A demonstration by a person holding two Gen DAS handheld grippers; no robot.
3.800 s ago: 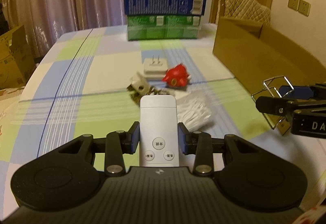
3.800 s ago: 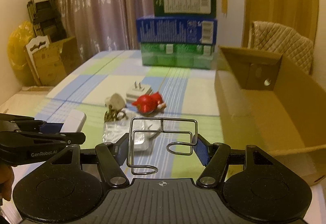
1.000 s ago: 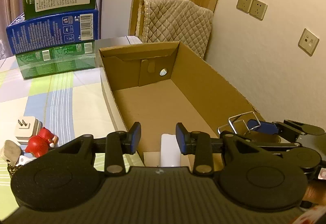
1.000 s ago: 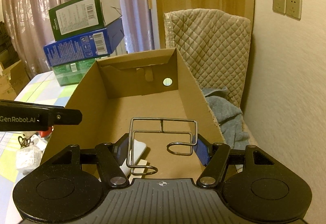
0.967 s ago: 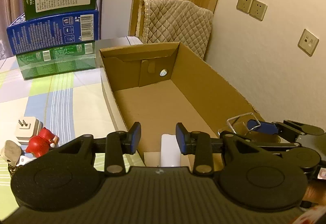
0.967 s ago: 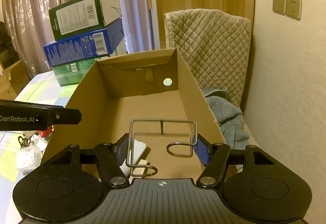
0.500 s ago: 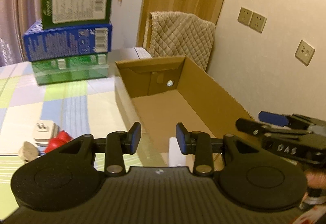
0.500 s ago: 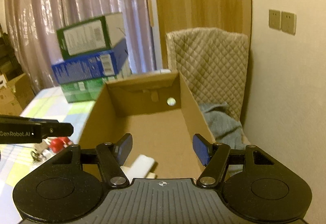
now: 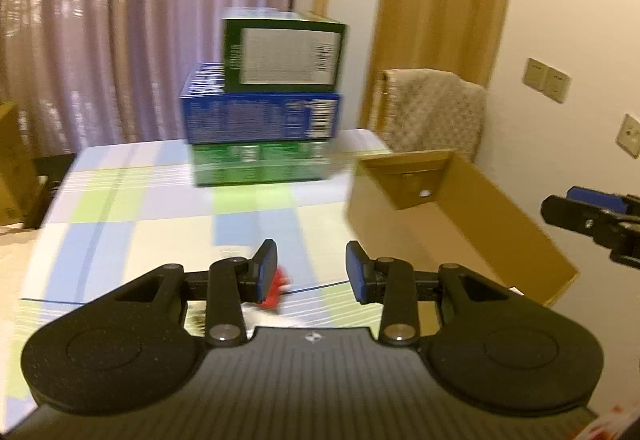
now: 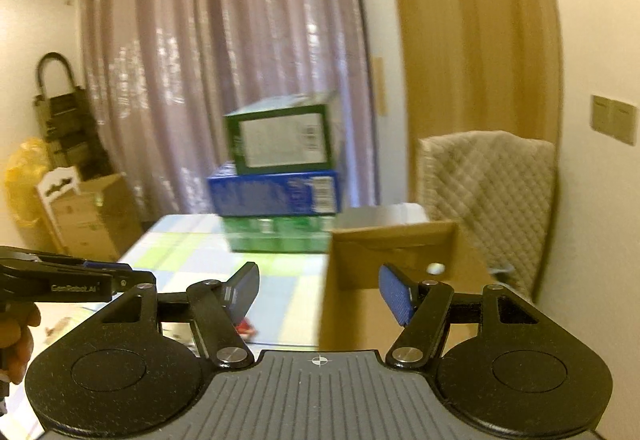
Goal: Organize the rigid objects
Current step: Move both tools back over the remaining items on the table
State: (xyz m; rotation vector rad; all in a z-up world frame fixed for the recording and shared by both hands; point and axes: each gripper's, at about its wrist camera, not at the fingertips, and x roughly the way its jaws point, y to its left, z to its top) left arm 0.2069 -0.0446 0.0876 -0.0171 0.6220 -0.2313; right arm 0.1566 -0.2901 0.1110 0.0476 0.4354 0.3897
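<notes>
My left gripper is open and empty, held above the table and turned toward its middle. A red toy shows just behind its left finger, on the checked tablecloth. My right gripper is open and empty, raised above the near end of the brown cardboard box. The box also shows at the right in the left wrist view. Its inside is hidden from both views. The right gripper's tip shows at the right edge of the left wrist view. Both views are blurred.
A stack of green and blue cartons stands at the far side of the table, also in the right wrist view. A quilted chair back stands behind the box. Cardboard boxes sit on the floor at left.
The white remote and the wire rack were let go into the box. Both grippers have opened, risen and swung left away from the box toward the table.
</notes>
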